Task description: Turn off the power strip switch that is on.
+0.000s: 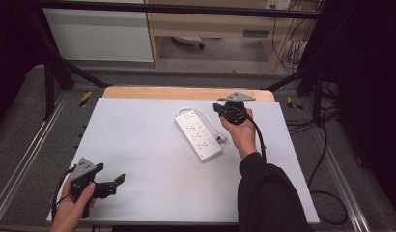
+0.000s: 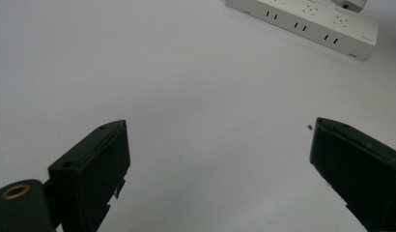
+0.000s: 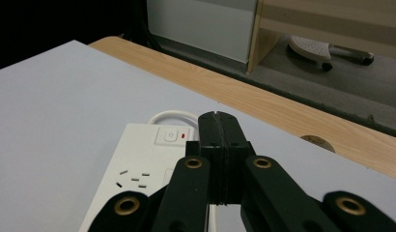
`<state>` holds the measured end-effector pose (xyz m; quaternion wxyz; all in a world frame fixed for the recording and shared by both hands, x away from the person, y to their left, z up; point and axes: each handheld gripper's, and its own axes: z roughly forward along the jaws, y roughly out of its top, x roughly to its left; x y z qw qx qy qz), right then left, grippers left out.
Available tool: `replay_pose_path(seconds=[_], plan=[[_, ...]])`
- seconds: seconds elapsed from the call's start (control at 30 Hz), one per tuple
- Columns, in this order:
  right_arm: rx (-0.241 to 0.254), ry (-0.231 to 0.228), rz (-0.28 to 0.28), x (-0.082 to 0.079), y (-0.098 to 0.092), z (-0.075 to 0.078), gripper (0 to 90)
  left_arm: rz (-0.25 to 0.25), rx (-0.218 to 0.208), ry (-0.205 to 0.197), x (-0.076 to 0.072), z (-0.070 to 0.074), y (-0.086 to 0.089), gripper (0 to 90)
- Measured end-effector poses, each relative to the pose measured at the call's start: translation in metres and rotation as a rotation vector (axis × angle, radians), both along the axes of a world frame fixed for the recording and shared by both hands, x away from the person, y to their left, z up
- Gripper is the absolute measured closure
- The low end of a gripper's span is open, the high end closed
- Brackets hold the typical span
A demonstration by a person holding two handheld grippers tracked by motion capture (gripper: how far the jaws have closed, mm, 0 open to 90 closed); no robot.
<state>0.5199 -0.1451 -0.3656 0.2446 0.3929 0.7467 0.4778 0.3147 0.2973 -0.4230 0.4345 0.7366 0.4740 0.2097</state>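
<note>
A white power strip [image 1: 198, 134] lies slantwise on the white mat, its switch end far from me. Its white cable loops round that end and leads to a plug [image 1: 221, 139] beside the strip. A hand holds my right gripper [image 1: 218, 107] just beyond the strip's far right corner. In the right gripper view its jaws [image 3: 218, 117] are shut with nothing between them, above the strip's switch [image 3: 173, 136] and the cable loop [image 3: 169, 116]. My left gripper [image 1: 110, 175] rests low at the near left, open wide over bare mat [image 2: 220, 140]. The power strip [image 2: 307, 21] lies far ahead of it.
The white mat [image 1: 138, 145] covers a wooden table whose far edge [image 1: 186, 93] stays bare. Black frame bars stand at both back corners. Black cables [image 1: 326, 183] trail on the floor to the right. A round hole [image 3: 317, 141] is in the wooden strip.
</note>
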Motion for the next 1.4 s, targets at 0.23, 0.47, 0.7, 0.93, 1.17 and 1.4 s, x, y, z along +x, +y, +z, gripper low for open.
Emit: replay_pose_path(seconds=[0.23,0.47,0.7,0.93,1.17,1.4], plan=[[-0.019,0.01,0.002,0.006,0.007,-0.002,90.0,-0.001,-0.002,0.001,0.0,0.0,0.0,6.9],[-0.037,0.024,0.003,0.01,0.01,-0.003,90.0,-0.004,-0.001,0.001,0.001,-0.001,0.0,6.8],[-0.044,0.045,-0.004,0.015,0.011,-0.008,90.0,-0.006,0.003,0.0,0.001,-0.001,-0.001,6.9],[-0.06,0.062,-0.001,0.018,0.013,-0.013,90.0,-0.007,0.003,0.0,0.001,-0.001,0.0,6.9],[-0.068,0.081,-0.004,0.021,0.015,-0.019,90.0,-0.009,0.002,0.0,0.001,-0.001,-0.001,6.9],[-0.079,0.094,-0.002,0.023,0.017,-0.023,90.0,-0.012,0.006,0.002,0.001,0.0,-0.001,6.9]])
